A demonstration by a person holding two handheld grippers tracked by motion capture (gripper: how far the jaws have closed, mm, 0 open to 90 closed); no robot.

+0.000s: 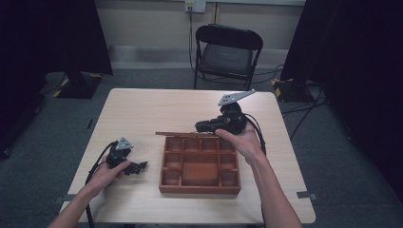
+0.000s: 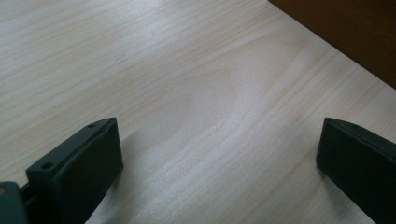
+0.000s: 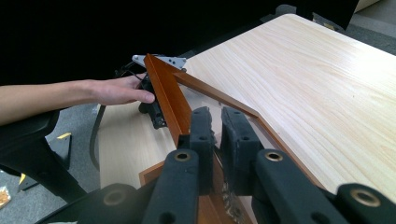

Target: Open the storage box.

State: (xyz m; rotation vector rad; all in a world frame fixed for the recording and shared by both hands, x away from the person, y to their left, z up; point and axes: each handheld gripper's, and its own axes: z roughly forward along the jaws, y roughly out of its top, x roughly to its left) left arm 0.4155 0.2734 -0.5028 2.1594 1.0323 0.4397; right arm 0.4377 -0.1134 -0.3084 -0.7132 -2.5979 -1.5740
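1. A light wooden table (image 1: 142, 109) carries a brown wooden box (image 1: 199, 166) divided into compartments, set toward the near middle of the tabletop.
2. The box's lid (image 1: 187, 134) is open, raised along the far edge of the box; in the high view it appears edge-on as a thin brown strip.
3. The right gripper (image 1: 209, 126) is held by the right hand (image 1: 242, 140) at the far right corner of the box, its grey plate tilted upward.
4. In the right gripper view the right gripper (image 3: 215, 135) has its jaws drawn close together on the lid (image 3: 168, 93), with a narrow gap between them where the lid's edge sits; the lid looks to have a clear panel inside its frame, though glare makes that hard to confirm.
5. The left gripper (image 1: 140, 166) lies low on the table just left of the box, held by the left hand (image 1: 107, 175).
6. In the left gripper view the left gripper (image 2: 219, 149) has its jaws spread wide with nothing between them but bare table (image 2: 187, 93); the box's side wall (image 2: 345, 32) fills the upper right corner.
7. Beyond the table stands a black folding chair (image 1: 227, 52).
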